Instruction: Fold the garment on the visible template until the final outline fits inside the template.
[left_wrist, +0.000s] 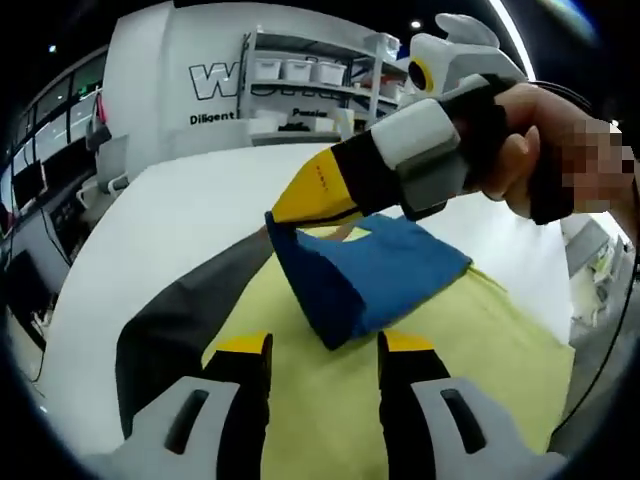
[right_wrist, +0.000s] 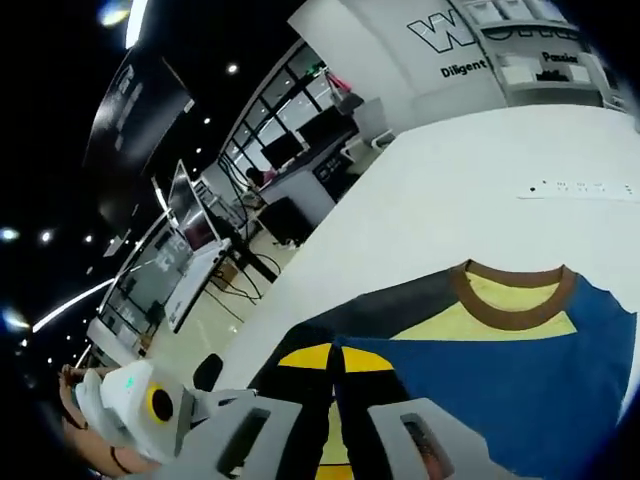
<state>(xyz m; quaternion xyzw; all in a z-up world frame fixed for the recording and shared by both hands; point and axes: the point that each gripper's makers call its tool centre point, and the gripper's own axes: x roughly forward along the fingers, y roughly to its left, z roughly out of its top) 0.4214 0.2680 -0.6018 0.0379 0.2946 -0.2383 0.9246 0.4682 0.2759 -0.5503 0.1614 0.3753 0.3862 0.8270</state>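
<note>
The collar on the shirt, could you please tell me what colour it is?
Brown, seen best in the right gripper view: the collar rings the blue shirt's neck.

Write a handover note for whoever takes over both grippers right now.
Left gripper: open, empty, poised over the yellow fabric area.
Right gripper: shut on an edge of the blue garment with a brown collar, holding that edge up above the white table.
Done: a blue part is doubled over the yellow area; a dark grey part lies alongside.
Left: lay the fold down and finish folding. I cannot tell the template's outline, so check the fit.
</note>
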